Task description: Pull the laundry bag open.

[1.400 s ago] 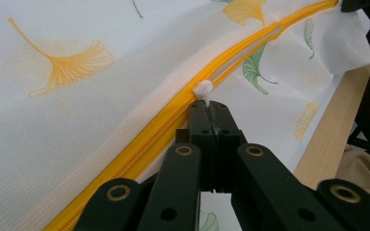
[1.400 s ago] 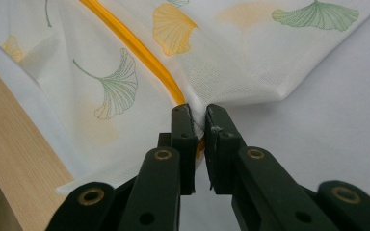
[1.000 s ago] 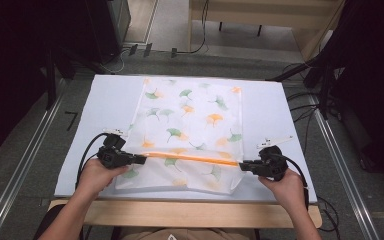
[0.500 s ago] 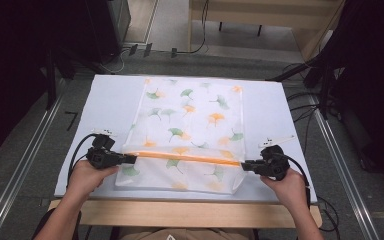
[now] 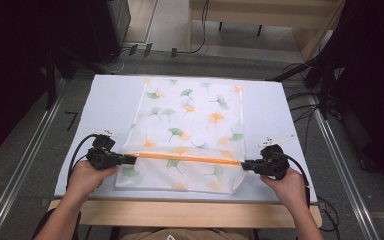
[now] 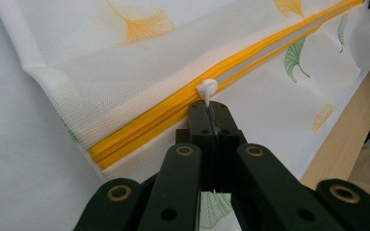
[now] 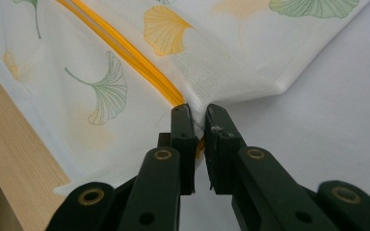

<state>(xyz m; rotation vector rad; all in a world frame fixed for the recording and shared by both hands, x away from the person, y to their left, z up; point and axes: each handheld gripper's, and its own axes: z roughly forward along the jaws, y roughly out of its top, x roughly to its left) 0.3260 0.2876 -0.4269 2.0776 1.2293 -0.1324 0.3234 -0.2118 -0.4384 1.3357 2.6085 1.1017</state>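
A white mesh bag (image 5: 190,135) printed with ginkgo leaves lies flat on the pale table cover (image 5: 280,110), its orange zipper (image 5: 185,157) running across near the person. The left gripper (image 5: 130,159) pinches the white zipper pull (image 6: 206,89) tight. The right gripper (image 5: 245,164) clamps the bag's fabric at the zipper's other end.

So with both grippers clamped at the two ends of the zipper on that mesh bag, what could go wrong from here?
1. The left gripper pinches only the thin edge of the small white zipper pull; it may well slip out under a tug.
2. The right gripper holds a bunched fold of the mesh bag at the end of the orange zipper; a hard pull could strain that thin fabric.
3. The bag's near edge lies close to the table edge, so it might drag off.
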